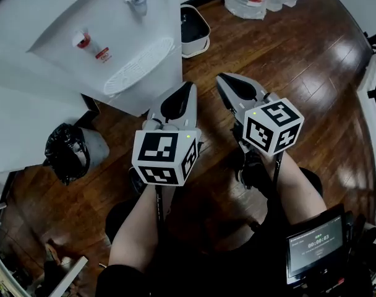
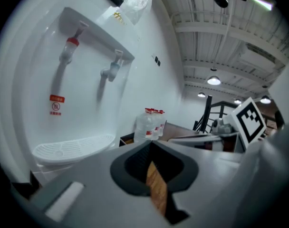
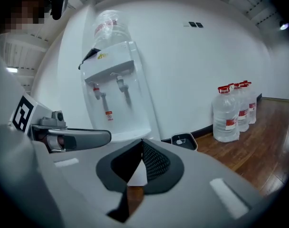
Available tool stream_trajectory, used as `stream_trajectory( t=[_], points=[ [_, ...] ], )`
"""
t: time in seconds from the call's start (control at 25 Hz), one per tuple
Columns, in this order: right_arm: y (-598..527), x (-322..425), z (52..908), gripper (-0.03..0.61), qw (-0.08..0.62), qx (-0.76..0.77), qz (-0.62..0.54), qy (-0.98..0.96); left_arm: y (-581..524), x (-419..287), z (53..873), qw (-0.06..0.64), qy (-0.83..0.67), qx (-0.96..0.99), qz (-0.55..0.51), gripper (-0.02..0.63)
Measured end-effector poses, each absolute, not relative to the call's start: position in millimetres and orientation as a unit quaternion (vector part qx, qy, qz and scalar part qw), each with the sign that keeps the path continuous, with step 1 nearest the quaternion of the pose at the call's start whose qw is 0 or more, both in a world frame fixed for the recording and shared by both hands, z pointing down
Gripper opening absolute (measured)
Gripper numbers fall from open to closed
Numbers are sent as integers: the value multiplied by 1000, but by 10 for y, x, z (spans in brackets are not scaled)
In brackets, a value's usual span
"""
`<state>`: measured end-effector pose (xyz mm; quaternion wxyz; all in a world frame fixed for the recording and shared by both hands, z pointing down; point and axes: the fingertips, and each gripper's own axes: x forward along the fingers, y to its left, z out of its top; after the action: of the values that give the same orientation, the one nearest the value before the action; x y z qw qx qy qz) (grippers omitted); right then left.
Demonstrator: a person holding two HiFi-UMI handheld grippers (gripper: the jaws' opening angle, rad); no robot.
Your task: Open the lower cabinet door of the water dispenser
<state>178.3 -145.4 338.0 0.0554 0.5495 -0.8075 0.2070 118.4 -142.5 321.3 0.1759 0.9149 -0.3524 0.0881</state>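
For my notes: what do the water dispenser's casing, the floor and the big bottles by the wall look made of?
Water dispenser: likely moulded plastic, white and smooth, with rounded edges and a soft sheen.
Floor: wood or wood-look laminate, glossy; plank seams and bright reflections show.
Bottles: probably clear plastic; see-through walls, red caps.

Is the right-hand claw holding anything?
No, the right gripper is shut, its jaws meeting with nothing between them.
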Motion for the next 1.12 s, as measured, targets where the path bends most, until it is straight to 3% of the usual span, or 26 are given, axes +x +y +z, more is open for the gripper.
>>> stream_trajectory(
  t=[0.36, 0.52, 0.68, 0.76, 0.92, 1.12],
  points=[
    [-2019, 1672, 3951, 6, 131, 511, 235, -816, -1732, 1073, 3461, 188, -378, 898, 124, 20],
    [-2333, 1641, 4284, 74, 182, 500, 217, -819, -1845, 945, 3560, 198, -390, 888, 143, 20],
    [-2619, 1658, 4582, 85, 203, 490, 218, -819, -1971, 888, 3657, 202, -396, 882, 157, 44],
    [-2716, 1624, 4733, 129, 218, 475, 209, -827, -2015, 887, 3674, 195, -394, 883, 162, 84],
    [-2812, 1505, 5087, 284, 277, 423, 173, -845, -2010, 922, 3798, 193, -375, 886, 193, 101],
    [-2889, 1383, 5459, 345, 290, 382, 196, -856, -1984, 986, 3950, 189, -352, 887, 230, 105]
  ],
)
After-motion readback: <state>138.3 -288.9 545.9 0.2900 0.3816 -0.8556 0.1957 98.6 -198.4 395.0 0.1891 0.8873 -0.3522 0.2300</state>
